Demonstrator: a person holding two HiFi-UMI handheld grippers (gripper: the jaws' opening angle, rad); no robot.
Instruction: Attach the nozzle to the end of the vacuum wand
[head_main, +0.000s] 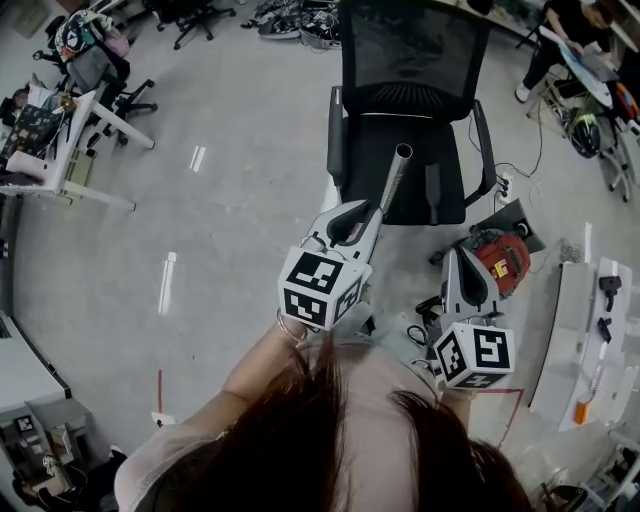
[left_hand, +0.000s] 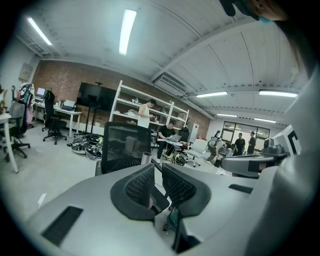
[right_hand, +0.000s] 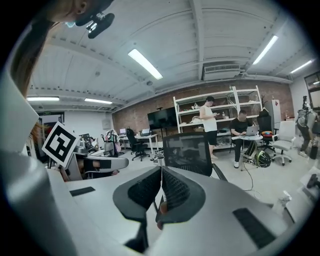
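Observation:
A grey vacuum wand (head_main: 392, 180) sticks forward out of my left gripper (head_main: 368, 215), its open end over the seat of a black office chair (head_main: 410, 60). In the left gripper view the jaws (left_hand: 156, 172) are shut on the wand, and its silver mouth (left_hand: 146, 158) shows just past them. My right gripper (head_main: 468, 258) is lower right, with a red vacuum body (head_main: 505, 258) just beyond its tip. In the right gripper view its pads (right_hand: 161, 175) meet with nothing clear between them. I cannot pick out the nozzle.
The black chair (left_hand: 125, 147) (right_hand: 187, 147) stands directly ahead. A white bench (head_main: 565, 330) at the right carries small dark attachments (head_main: 610, 285). Desks and chairs (head_main: 75, 130) line the left, and people (right_hand: 209, 125) work at shelves in the back.

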